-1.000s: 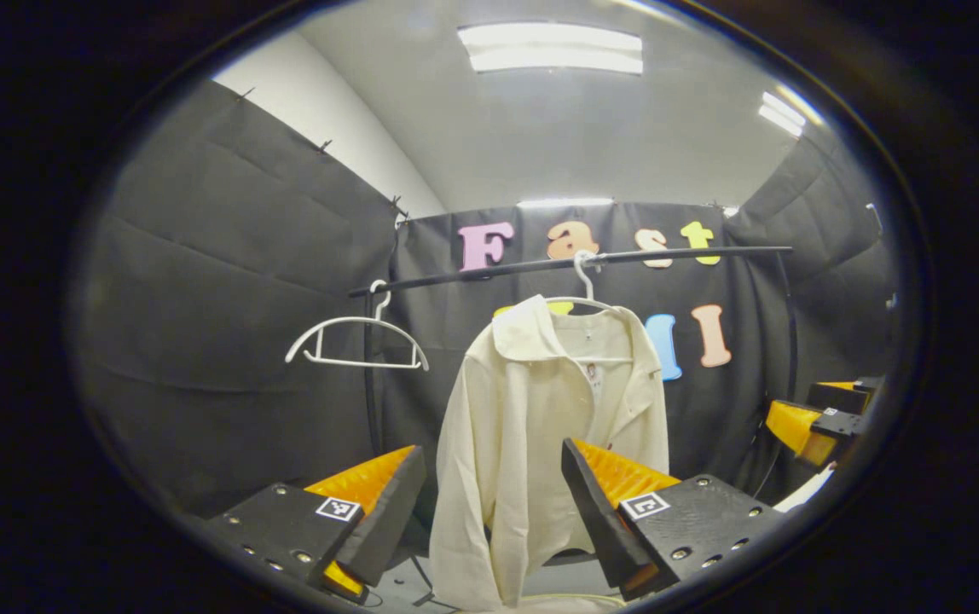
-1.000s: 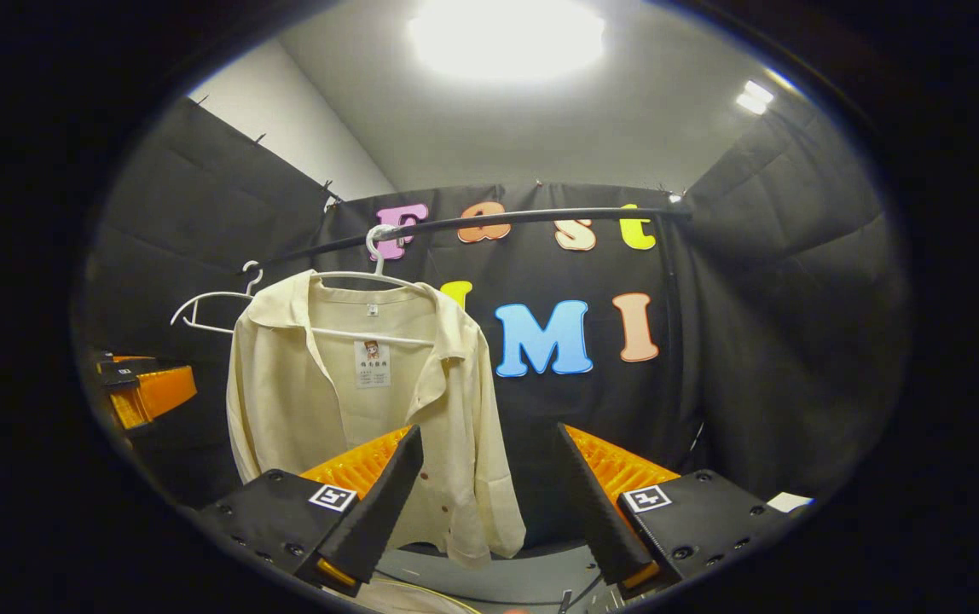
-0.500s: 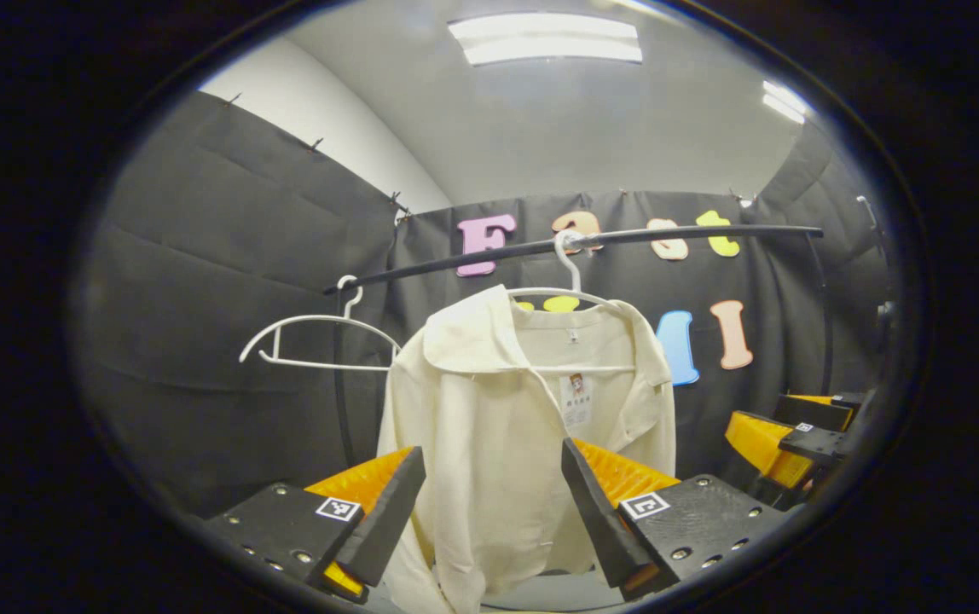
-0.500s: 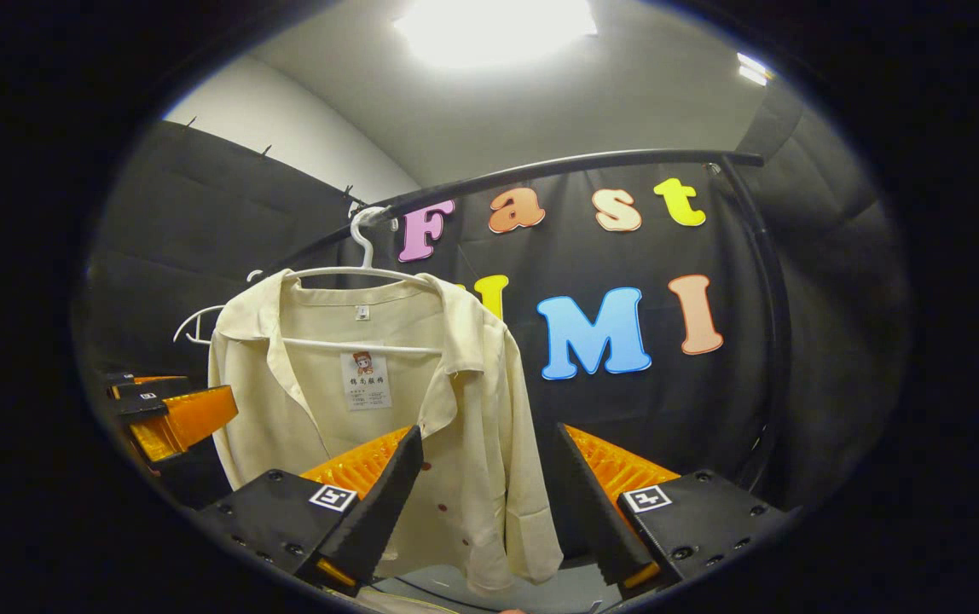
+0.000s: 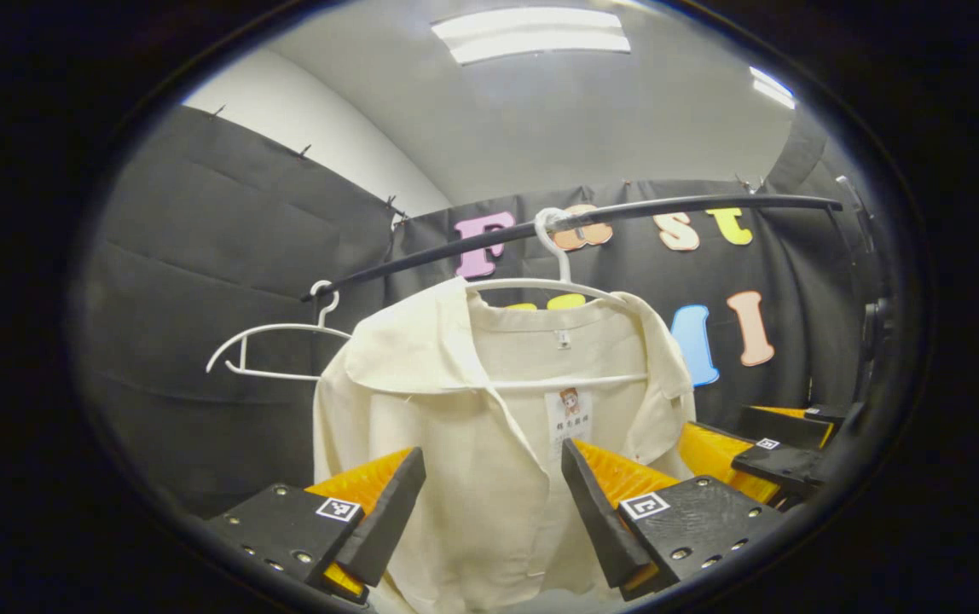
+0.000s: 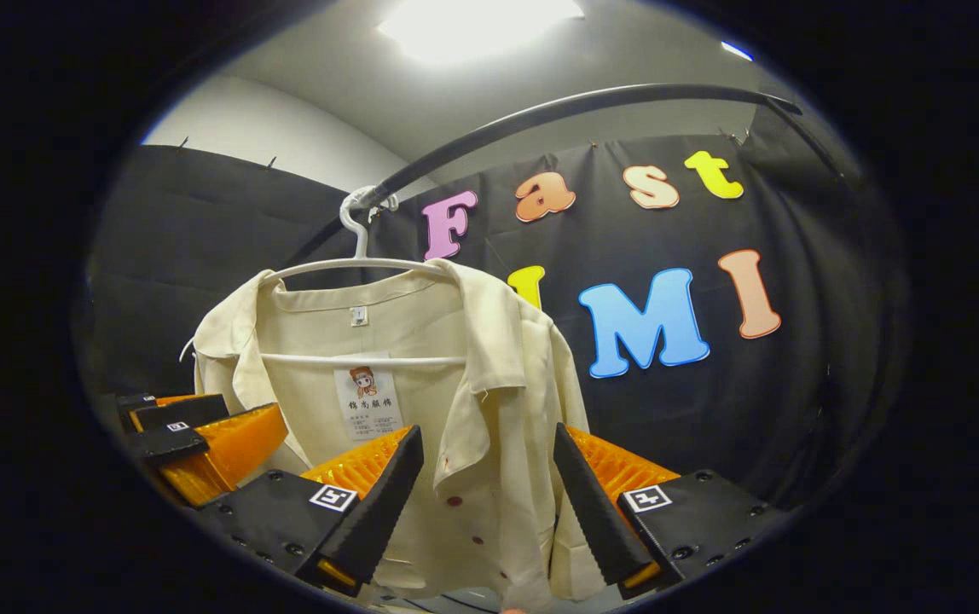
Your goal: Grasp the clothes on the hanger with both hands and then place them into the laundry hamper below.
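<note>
A cream collared shirt (image 5: 464, 426) (image 6: 404, 375) hangs open-fronted on a white hanger (image 5: 553, 281) (image 6: 353, 264) hooked over a black rail (image 5: 626, 217) (image 6: 541, 111). My left gripper (image 5: 489, 512) is open just in front of the shirt's left chest, nothing between its fingers. My right gripper (image 6: 485, 507) is open in front of the shirt's right front edge, with fabric seen in the gap behind it. In the left gripper view the right gripper (image 5: 754, 456) sits at the far right; in the right gripper view the left gripper (image 6: 191, 435) sits at the far left.
A second white hanger (image 5: 272, 341), bare, hangs on the same rail to the left of the shirt. The rail's upright post (image 5: 860, 281) stands at the right. Black cloth walls close in on all sides.
Both grippers have moved forward and up toward the shirt, which now looks larger and nearer. Both stay open; the shirt still hangs on its hanger.
</note>
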